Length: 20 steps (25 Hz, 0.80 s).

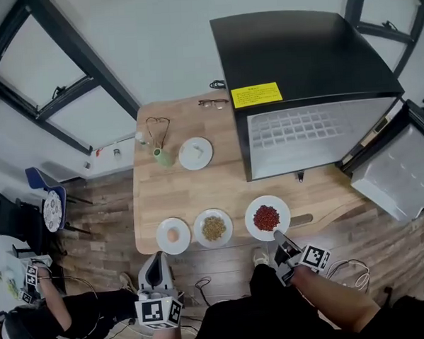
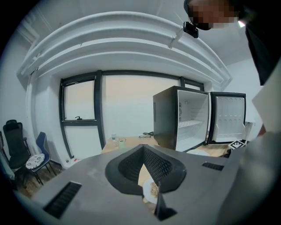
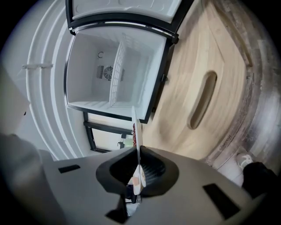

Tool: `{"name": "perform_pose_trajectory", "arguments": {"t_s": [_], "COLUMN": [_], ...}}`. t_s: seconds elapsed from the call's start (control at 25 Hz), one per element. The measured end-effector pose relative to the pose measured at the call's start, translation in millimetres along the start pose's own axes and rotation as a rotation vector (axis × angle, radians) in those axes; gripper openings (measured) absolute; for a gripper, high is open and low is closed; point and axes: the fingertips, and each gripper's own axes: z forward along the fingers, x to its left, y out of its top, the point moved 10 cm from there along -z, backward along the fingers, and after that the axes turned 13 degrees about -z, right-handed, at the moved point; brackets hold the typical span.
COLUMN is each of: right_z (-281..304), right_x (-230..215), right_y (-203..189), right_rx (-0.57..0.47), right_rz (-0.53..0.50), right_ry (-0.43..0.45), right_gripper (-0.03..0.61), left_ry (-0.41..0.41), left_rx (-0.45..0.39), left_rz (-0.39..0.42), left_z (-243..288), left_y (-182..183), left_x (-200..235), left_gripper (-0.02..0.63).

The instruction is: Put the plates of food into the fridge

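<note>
My right hand-held gripper (image 1: 279, 237) is clamped on the near rim of the plate of red food (image 1: 280, 204), which sits on the counter (image 1: 199, 191) at its front edge, just in front of the open fridge (image 1: 298, 54). In the right gripper view the jaws of that gripper (image 3: 137, 173) are pinched on the plate (image 3: 134, 123), seen edge-on. Beyond it I see the white, bare inside of the fridge (image 3: 101, 57) and its shelf.

My left hand-held gripper (image 1: 156, 259) hangs just off the counter's front edge, near the plate with the pale round item (image 1: 162, 228). In the left gripper view its jaws stand narrowly apart with nothing between them. Through the gap I see the plate of brown food (image 2: 149, 190).

That plate of brown food (image 1: 200, 222) lies between the other two front plates. Farther back are a fourth plate (image 1: 206, 146), a green cup (image 1: 162, 157) and a pair of glasses (image 1: 213, 102). The fridge door (image 1: 396, 170) is swung out to the right.
</note>
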Motion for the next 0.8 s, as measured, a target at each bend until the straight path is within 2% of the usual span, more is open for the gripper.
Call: {"name": "perform_pose_trajectory", "arguments": {"t_s": [0.16,0.28,0.4,0.8], "right_z": [-3.8,-5.5,-10.3,-19.7], "right_x": [9.8,25.4,35.4,60.2], "right_y": [35.2,58.1,77.1,120.1], "right_rx": [-0.003,-0.039,-0.053,-0.143], "right_rz": [-0.041,-0.054,-0.045,0.004], "right_ry": [0.004,0.071,0.100,0.093], "right_gripper": [0.034,0.034,0.034,0.034], "left_ry": [-0.035,-0.050,-0.070,-0.176], "left_rx": [-0.024,-0.053,-0.075,-0.080], "left_rz": [0.015,0.022,0.018,0.023], "left_z": [21.3,39.5,56.9,103.0], "left_y": [7.4,16.8,21.1,28.5], "left_x": [-15.1,-22.6,-30.8,-43.3], "left_gripper": [0.005,0.005,0.005,0.005]}}
